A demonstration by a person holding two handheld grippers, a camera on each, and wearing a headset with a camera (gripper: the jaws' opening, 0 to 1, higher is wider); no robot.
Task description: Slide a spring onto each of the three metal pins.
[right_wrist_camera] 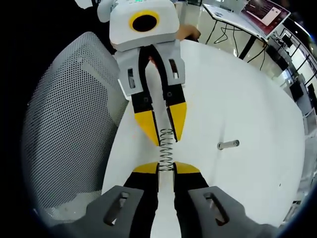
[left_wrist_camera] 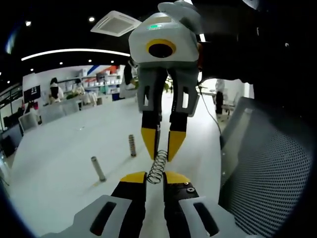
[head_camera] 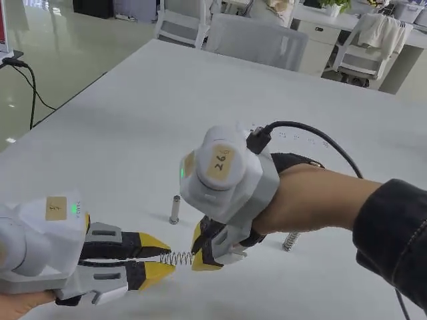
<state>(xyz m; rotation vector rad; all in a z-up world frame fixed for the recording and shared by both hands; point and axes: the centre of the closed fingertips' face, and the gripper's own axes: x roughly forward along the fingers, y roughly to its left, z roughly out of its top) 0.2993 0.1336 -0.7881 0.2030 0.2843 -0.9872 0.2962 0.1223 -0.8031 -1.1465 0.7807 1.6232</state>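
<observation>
Sideways to the pin: spring held level between both grippers

Both pairs of jaws were pressed together on the one spring. The left gripper (head_camera: 165, 258) pinched one end, and the right gripper (head_camera: 199, 256), facing it tip to tip, pinched the other. The spring (head_camera: 179, 257) spanned the short gap between them, apparently clear of the white table (head_camera: 133, 120). Its long axis ran level, from one gripper straight across to the other.

Out past the spring, on the side away from the person, stood the bare pin (head_camera: 175, 209), upright on the table and near the right gripper's housing. It lay off to the side of the spring's line, not on it: left of the coil in the left gripper view, right of it in the right gripper view. Pin axis and spring axis were thus about square to each other. The two sets of tips looked about equally near the pin, and I could not call one nearer. By my reading, one end would have to be let go and the coil stood on end over the pin's top.

Farther off to the right, a second pin (head_camera: 289, 241) seemed to wear a coil already.
</observation>
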